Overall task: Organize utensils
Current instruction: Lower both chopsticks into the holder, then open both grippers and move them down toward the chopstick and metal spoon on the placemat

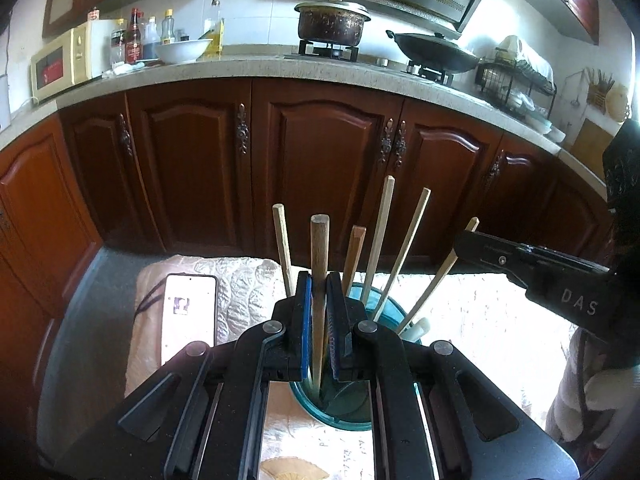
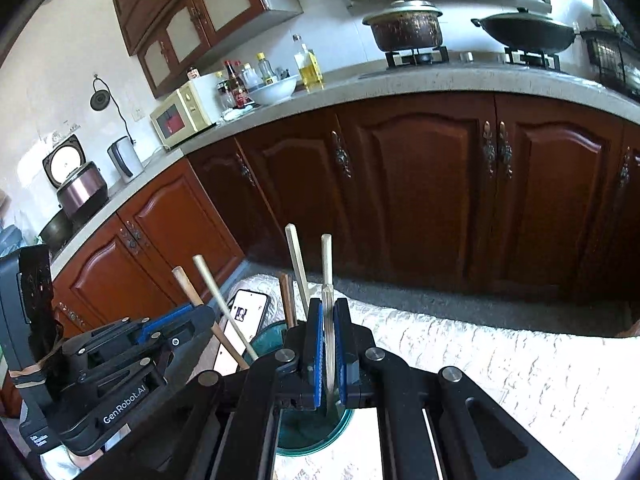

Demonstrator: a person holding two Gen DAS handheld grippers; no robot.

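Two sticks going into the cup

My left tongs point(image 1: 319, 312) pinch a thick brown wooden stick point(image 1: 319, 264); my right tongs point(image 2: 328, 344) pinch a thin pale chopstick point(image 2: 327, 264). Both sticks stand upright, low ends dipping in the round teal glass cup point(image 1: 384, 312) right under my tongs. The cup's bottom is hidden.

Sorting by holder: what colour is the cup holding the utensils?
Translucent teal cup; left wrist view shows it best.

Matt wooden chopsticks point(image 1: 380, 236), glossy see-through teal glass holder point(image 1: 356, 412), quilted cloth table cover point(image 2: 500, 360), polished dark wood cabinet doors point(image 1: 320, 160), speckled stone countertop point(image 1: 240, 68), blk plastic gripper bodies w/ ribbed blue pads point(image 2: 318, 352).
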